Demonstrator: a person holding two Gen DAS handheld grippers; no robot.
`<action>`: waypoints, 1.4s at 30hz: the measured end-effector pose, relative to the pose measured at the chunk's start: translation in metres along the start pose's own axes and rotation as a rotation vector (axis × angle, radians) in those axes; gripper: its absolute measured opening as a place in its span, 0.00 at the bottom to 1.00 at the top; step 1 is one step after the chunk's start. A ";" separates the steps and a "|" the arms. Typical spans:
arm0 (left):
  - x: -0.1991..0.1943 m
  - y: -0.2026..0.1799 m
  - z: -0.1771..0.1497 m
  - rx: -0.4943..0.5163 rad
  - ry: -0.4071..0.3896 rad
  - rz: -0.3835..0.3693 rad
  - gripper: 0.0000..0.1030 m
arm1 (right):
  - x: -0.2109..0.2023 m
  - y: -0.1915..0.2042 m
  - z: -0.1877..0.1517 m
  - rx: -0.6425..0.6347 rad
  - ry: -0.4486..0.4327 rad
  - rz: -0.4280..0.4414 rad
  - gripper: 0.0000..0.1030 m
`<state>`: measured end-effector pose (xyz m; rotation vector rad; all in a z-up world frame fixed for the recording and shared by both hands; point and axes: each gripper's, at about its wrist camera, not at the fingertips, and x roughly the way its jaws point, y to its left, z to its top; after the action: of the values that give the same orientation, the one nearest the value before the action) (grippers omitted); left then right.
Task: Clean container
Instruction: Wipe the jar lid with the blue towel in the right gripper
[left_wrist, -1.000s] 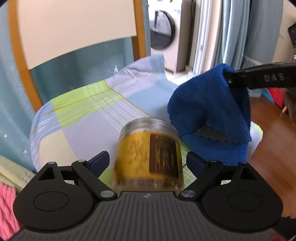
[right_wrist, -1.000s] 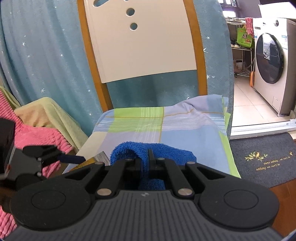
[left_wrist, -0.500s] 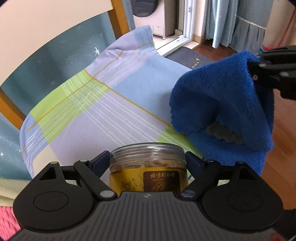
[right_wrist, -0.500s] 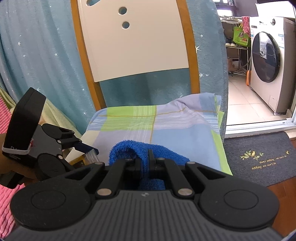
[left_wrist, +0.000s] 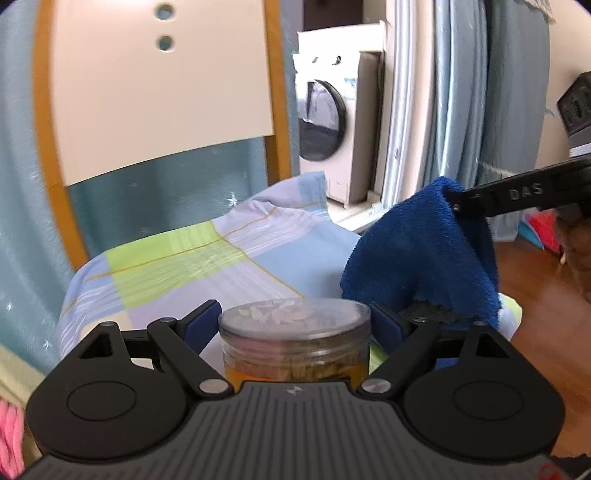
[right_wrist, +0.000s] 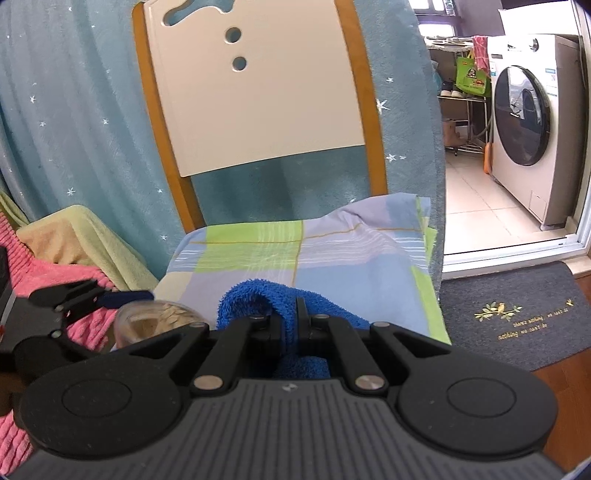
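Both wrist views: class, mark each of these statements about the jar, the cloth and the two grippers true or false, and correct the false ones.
1. The left gripper grips the clear plastic jar with the yellow label. True.
2. The right gripper is open and empty. False: it is shut on the blue terry cloth.
3. The jar's clear lid is on. True.
4. The cloth is pressed against the jar's lid. False: it hangs beside the jar, apart from it.
5. The white washing machine has its door wide open. False: its door is closed.
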<state>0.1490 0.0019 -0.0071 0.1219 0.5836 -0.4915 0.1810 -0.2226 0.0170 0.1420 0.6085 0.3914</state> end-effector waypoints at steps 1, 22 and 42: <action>-0.005 0.001 -0.002 -0.008 -0.005 0.002 0.84 | 0.001 0.003 0.001 -0.006 -0.001 0.009 0.02; -0.001 -0.019 -0.024 0.075 -0.027 0.022 0.84 | 0.009 0.072 0.008 -0.334 0.036 0.224 0.02; 0.000 -0.020 -0.032 0.087 -0.056 0.016 0.84 | 0.056 0.106 -0.002 -0.409 0.166 0.378 0.03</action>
<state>0.1234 -0.0075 -0.0331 0.1944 0.5060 -0.5037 0.1881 -0.1036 0.0114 -0.1725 0.6533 0.8910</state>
